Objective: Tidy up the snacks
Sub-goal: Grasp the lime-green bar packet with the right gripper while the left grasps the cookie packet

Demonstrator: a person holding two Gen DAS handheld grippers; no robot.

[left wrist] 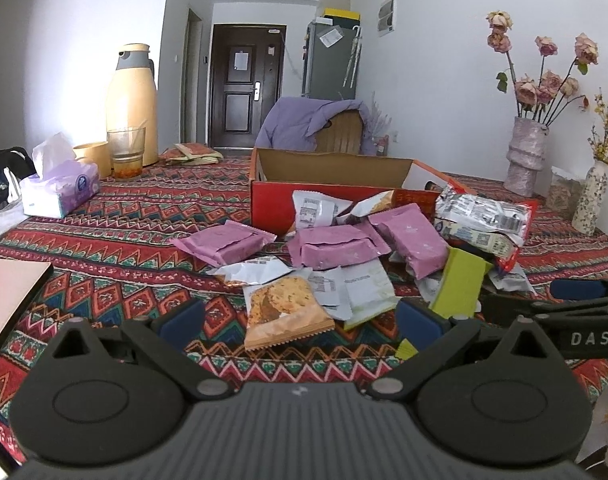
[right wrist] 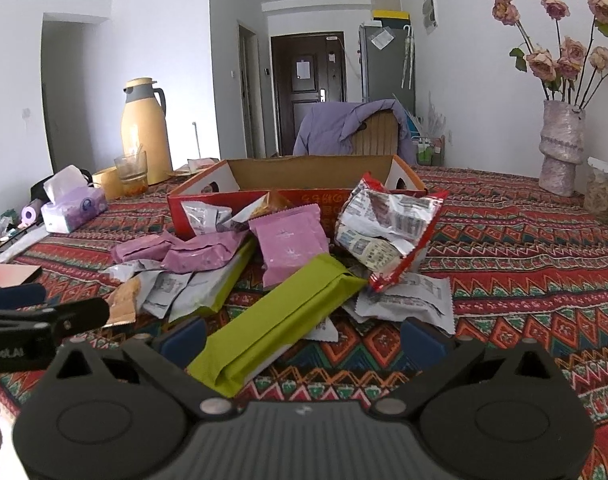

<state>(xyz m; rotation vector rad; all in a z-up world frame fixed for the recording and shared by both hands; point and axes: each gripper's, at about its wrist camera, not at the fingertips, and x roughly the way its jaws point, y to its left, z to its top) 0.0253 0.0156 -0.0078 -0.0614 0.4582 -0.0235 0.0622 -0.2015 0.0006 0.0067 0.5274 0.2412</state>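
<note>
- Looking at this, the sorting has barely started, I'd say: nearly all the snacks sit in a loose heap on the surface (left wrist: 103,248), right in front of the box (left wrist: 332,168).
- From these low angles the box looks like bare cardboard inside, though its floor is hidden, so I can't swear nothing is in there.
- Left gripper (left wrist: 299,316) has its jaws spread wide with nothing between them. It hovers low just in front of the cookie pack (left wrist: 283,312), which lies flat at the near edge of the heap.
- Right gripper (right wrist: 304,334) is also wide open and holding nothing. The green pack (right wrist: 279,320) lies slanted between its jaws, near end closest to the left pad, but isn't pinched.
- Behind those: three pink packs (left wrist: 332,246) in the middle, some white sachets (left wrist: 360,284) under and around them, and a crumpled red-and-silver bag (right wrist: 388,224) on the right, leaning by the box's front wall.
- What's left, as far as I can judge: pretty much everything. Each pack still needs picking up and putting in the box, likely starting with the green pack or the cookie pack since those are closest.
</note>
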